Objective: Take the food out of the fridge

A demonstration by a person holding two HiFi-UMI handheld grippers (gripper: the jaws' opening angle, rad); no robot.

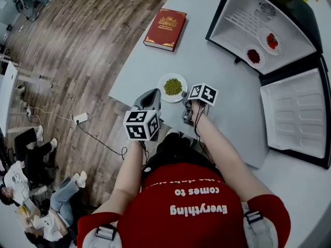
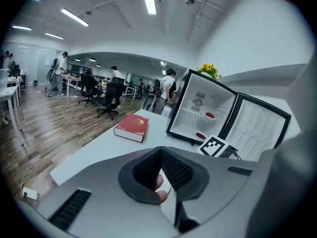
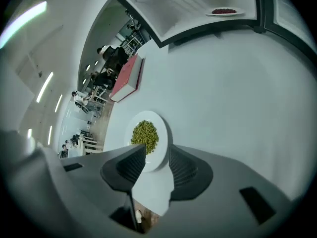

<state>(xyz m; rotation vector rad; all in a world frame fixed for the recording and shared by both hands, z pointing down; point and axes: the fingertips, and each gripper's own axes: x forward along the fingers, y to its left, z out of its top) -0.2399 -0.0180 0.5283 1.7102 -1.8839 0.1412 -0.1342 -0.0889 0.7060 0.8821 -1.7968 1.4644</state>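
A white plate of green peas (image 1: 172, 87) rests on the grey table (image 1: 217, 71) near its front edge. My right gripper (image 1: 186, 106) stands just behind the plate. In the right gripper view its jaws are open, with the near rim of the pea plate (image 3: 157, 155) between them and the pads not pressing on it. My left gripper (image 1: 150, 99) hovers to the left of the plate, shut and holding nothing (image 2: 161, 152). The small white fridge (image 1: 243, 25) stands open at the back right, holding a plate of strawberries (image 1: 272, 40) and a plate of dark red food (image 1: 253, 56).
A red book (image 1: 165, 28) lies at the table's far left. The fridge door (image 1: 295, 112) lies open to the right. Beyond the table's left edge is wood floor with a power strip (image 1: 80, 118) and cable. People sit at desks farther off.
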